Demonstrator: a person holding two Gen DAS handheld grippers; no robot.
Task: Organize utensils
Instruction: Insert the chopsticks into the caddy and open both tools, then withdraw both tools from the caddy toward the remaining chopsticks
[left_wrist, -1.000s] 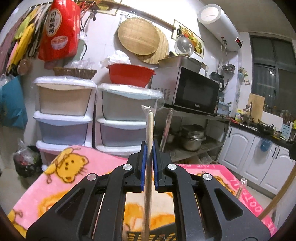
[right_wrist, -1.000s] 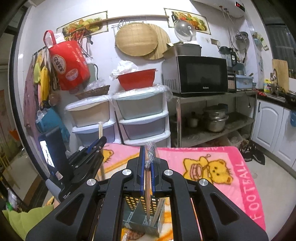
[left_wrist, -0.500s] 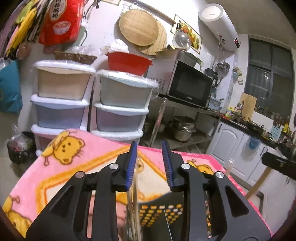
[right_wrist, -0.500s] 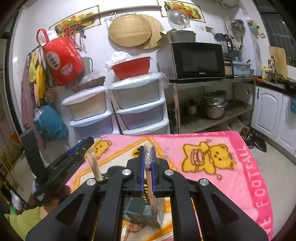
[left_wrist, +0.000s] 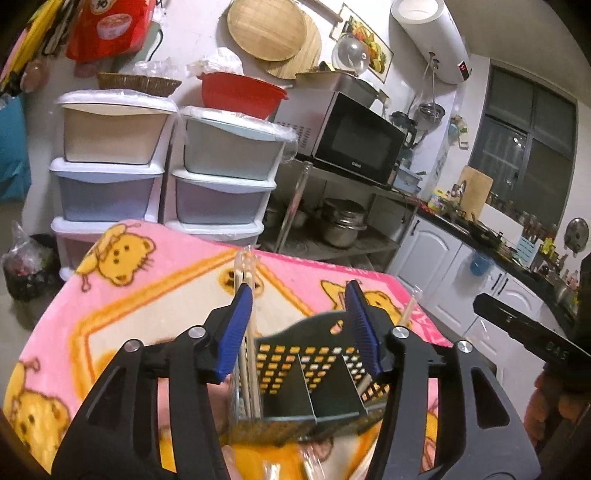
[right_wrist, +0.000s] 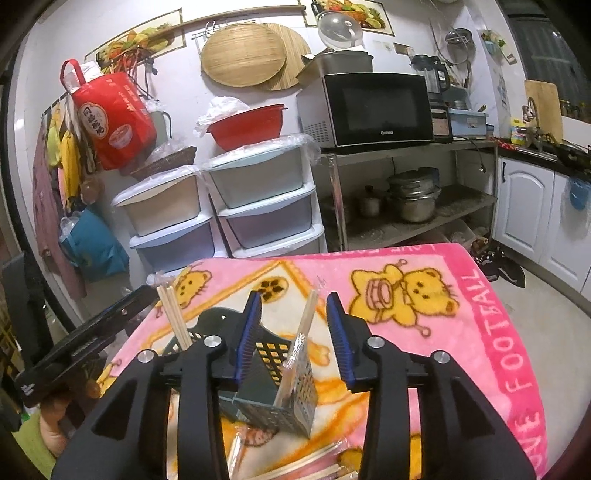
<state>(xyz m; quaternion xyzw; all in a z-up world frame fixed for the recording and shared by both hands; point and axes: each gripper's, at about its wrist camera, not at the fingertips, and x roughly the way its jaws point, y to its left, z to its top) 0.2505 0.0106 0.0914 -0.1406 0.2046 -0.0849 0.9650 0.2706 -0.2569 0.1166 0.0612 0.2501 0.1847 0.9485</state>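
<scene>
A dark green perforated utensil caddy (left_wrist: 306, 384) with dividers stands on the pink bear blanket (left_wrist: 147, 291); it also shows in the right wrist view (right_wrist: 273, 391). Wrapped wooden chopsticks (left_wrist: 245, 332) stand in its left compartment, and another wrapped pair (left_wrist: 384, 354) leans in its right one. My left gripper (left_wrist: 299, 328) is open and empty just above the caddy. My right gripper (right_wrist: 291, 336) is open and empty above the caddy, with a wrapped pair (right_wrist: 299, 343) standing between its jaws and the other pair (right_wrist: 173, 317) to the left.
More wrapped chopsticks (right_wrist: 295, 469) lie on the blanket near the front edge. Stacked plastic drawers (right_wrist: 221, 210), a metal rack with a microwave (right_wrist: 373, 107) and pots stand behind the table. White cabinets (right_wrist: 532, 210) are at the right.
Both grippers have opened and let go of their chopsticks, which now stand in the caddy. Both cameras have tilted down toward the caddy.
</scene>
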